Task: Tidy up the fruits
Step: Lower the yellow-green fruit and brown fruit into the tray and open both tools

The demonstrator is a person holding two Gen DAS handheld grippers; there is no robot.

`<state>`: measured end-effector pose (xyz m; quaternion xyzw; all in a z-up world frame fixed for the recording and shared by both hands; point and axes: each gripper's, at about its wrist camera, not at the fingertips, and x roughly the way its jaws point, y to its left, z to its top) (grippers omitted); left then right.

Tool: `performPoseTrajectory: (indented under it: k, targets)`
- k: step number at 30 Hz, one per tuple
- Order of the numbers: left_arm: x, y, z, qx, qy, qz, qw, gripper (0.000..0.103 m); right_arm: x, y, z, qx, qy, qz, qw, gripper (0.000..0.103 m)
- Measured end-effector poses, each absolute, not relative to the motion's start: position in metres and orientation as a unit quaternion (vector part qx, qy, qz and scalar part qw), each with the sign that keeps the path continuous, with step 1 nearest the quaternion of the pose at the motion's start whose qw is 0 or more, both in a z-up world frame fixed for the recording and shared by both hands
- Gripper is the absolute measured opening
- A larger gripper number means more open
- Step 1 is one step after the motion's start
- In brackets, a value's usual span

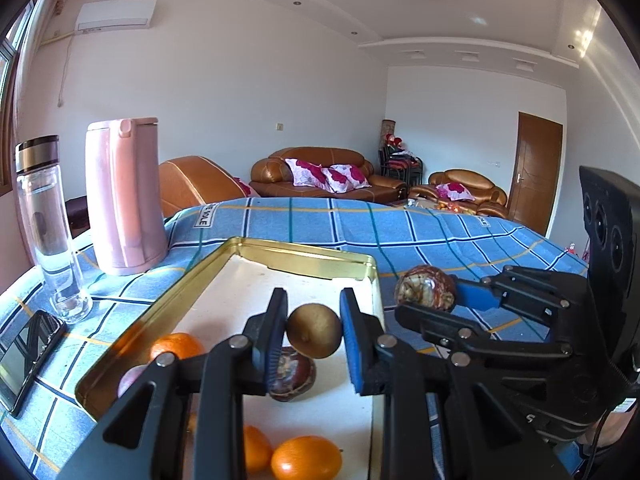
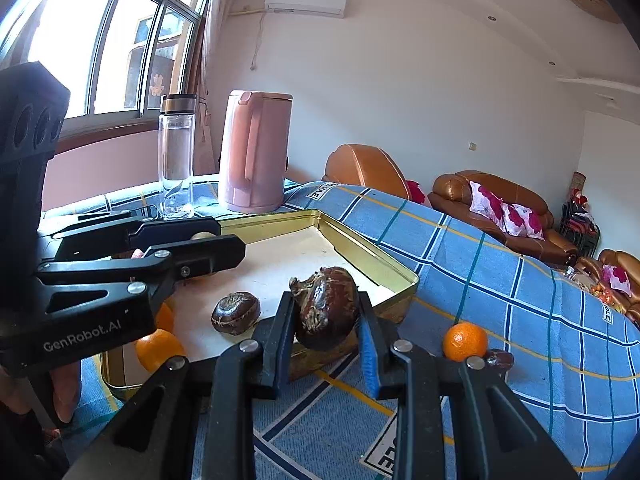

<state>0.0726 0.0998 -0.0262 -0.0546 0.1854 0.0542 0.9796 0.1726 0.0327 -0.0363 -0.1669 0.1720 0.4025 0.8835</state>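
Observation:
My left gripper (image 1: 314,320) is shut on a round golden-brown fruit (image 1: 314,332) and holds it above the gold tin tray (image 1: 304,254). Under it in the tray lie a dark mottled fruit (image 1: 290,378) and oranges (image 1: 306,458). My right gripper (image 2: 325,308) is shut on a dark brown wrinkled fruit (image 2: 326,306) over the tray's near right corner (image 2: 400,276). The left wrist view shows the right gripper (image 1: 428,296) just right of the tray. One more orange (image 2: 465,340) and a small dark fruit (image 2: 500,358) lie on the blue checked cloth.
A pink kettle (image 1: 124,196) and a clear bottle (image 1: 48,224) stand on the cloth left of the tray. A phone (image 1: 24,360) lies near the left edge. Beyond the table are brown sofas (image 1: 320,172) and a door (image 1: 538,168).

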Motion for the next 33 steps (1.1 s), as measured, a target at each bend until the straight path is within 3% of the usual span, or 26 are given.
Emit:
performPoseTrajectory:
  k: [33]
  targets:
    - [0.069, 0.145, -0.039, -0.044, 0.242, 0.107, 0.963, 0.028, 0.153, 0.078, -0.047, -0.183, 0.180, 0.452, 0.854, 0.031]
